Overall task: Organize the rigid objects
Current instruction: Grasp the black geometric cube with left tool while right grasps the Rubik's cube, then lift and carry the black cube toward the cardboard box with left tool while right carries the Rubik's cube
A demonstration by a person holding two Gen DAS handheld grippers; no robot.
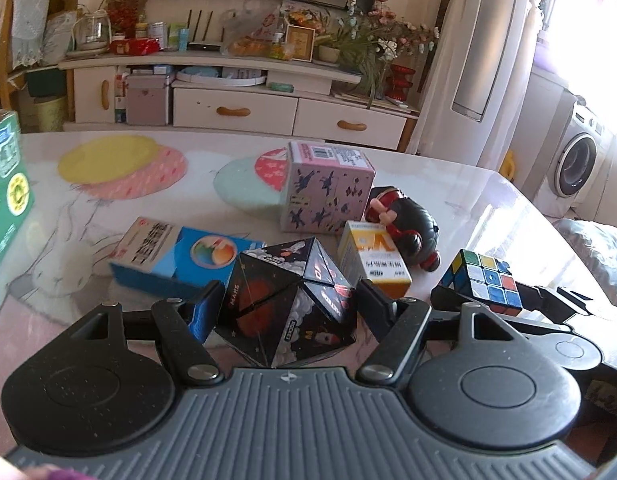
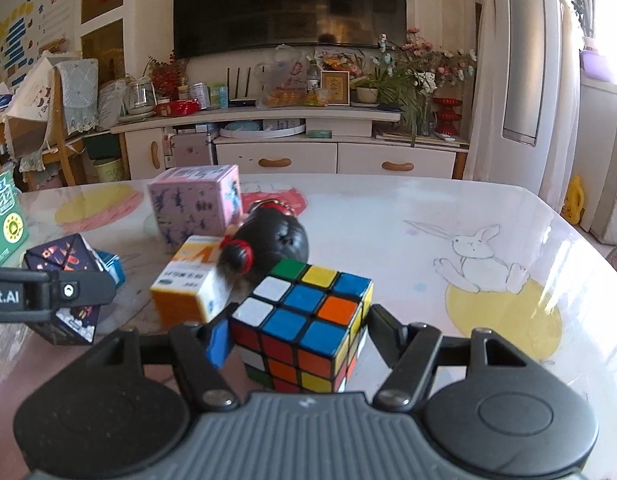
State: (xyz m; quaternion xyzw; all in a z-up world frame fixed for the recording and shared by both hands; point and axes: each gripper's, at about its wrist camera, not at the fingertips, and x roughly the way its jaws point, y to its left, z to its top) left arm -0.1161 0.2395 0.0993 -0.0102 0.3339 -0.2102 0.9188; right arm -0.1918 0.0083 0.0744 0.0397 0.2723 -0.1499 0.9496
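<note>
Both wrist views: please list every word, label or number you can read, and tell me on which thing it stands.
"MARS": on the black space puzzle between the left tongs.
"ROCKET": small tag on the same puzzle, low on its front.
"oot.AI": cut-off print on the left tongs' side, seen from the right wrist.
Too blurred or small: Chinese print on the blue box, orange box, green box; barcode label on the pink box.

The left gripper (image 1: 288,300) has matte black linkage arms with silver rivets, two round black side discs and a ribbed grey body bearing a small star mark. The right gripper (image 2: 298,332) is built alike, with a blue pad (image 2: 218,340) on one finger. White lettering ending in "oot.AI" marks the left gripper's black side.
</note>
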